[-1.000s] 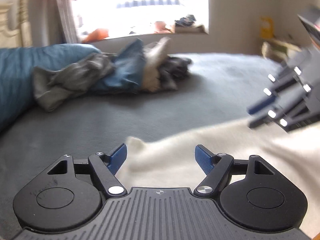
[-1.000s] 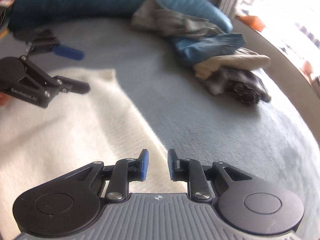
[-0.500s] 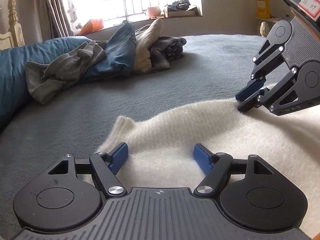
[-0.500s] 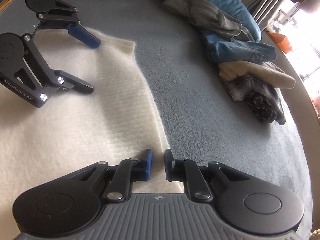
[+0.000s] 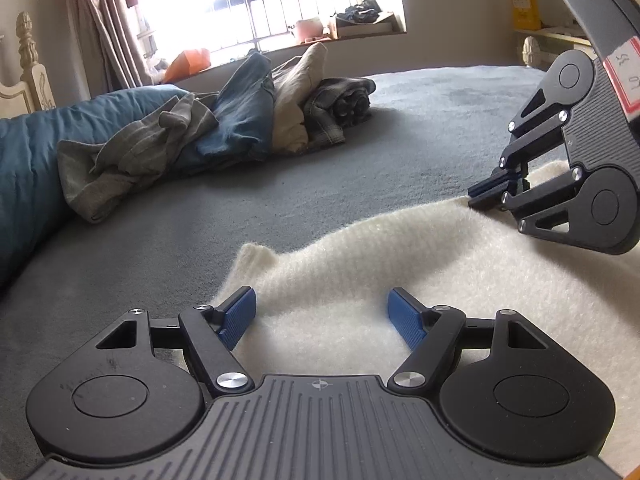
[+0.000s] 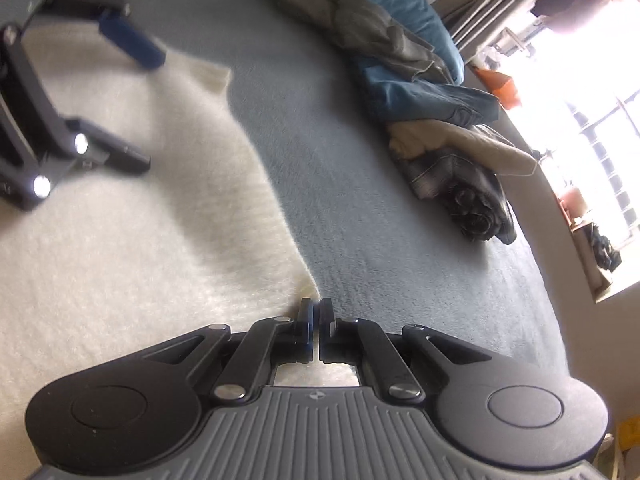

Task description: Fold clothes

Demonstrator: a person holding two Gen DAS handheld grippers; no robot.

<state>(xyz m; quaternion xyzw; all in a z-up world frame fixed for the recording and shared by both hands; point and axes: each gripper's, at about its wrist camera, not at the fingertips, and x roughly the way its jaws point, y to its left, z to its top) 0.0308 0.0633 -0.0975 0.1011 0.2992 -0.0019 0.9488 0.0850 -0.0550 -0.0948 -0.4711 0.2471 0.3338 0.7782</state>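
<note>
Bed (image 5: 420, 128): grey cover, I see it run far across both views.
Pillow (image 5: 28, 160): blue, at the bed's left edge from my left camera.
Curtain (image 5: 104, 28): pinkish, hanging left of the window.
Window (image 5: 272, 4): very bright, barred.
Sill (image 5: 352, 28): cluttered; I can't make out the items.
Headboard (image 5: 24, 68): cream, carved post.

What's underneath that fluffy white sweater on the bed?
The cream sweater lies spread on the grey bedcover, which shows all around its edge. Whatever is directly beneath the fabric is covered and cannot be seen.
</note>
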